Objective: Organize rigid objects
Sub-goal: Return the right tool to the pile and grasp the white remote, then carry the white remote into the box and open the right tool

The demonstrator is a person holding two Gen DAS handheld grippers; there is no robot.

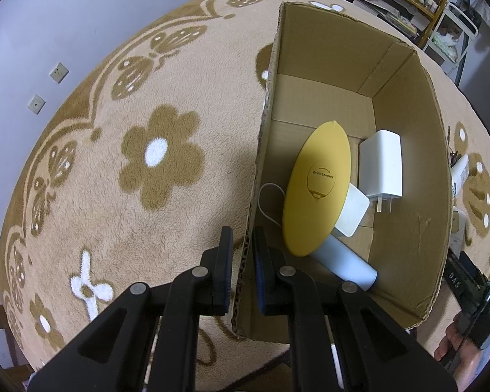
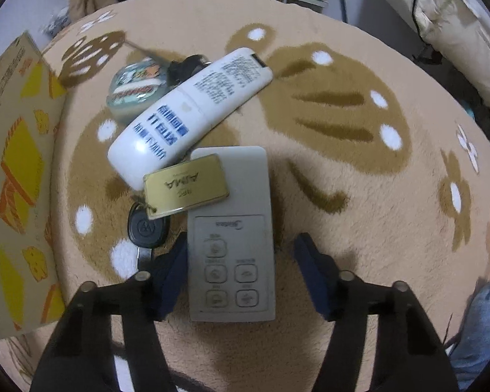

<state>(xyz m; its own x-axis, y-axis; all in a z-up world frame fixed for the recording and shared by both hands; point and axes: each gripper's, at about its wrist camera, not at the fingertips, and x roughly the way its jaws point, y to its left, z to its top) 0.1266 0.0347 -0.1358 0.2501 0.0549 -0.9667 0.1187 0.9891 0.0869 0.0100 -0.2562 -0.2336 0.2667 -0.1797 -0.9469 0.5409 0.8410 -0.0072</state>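
grey remote [image 2: 231,235] flat on rug | white remote [image 2: 189,111] angled | box [image 1: 408,176] open

"'23 SANRIO" on yellow oval [image 1: 316,189] — "AIMA" on gold tag [image 2: 186,186]

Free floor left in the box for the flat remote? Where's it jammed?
Bare cardboard at the far end of the box, beyond the yellow oval and white charger. The near end is crowded: oval, charger, a white block and a pale blue cylinder overlap. Left gripper clamps the box's left wall; right gripper is open around the flat remote.
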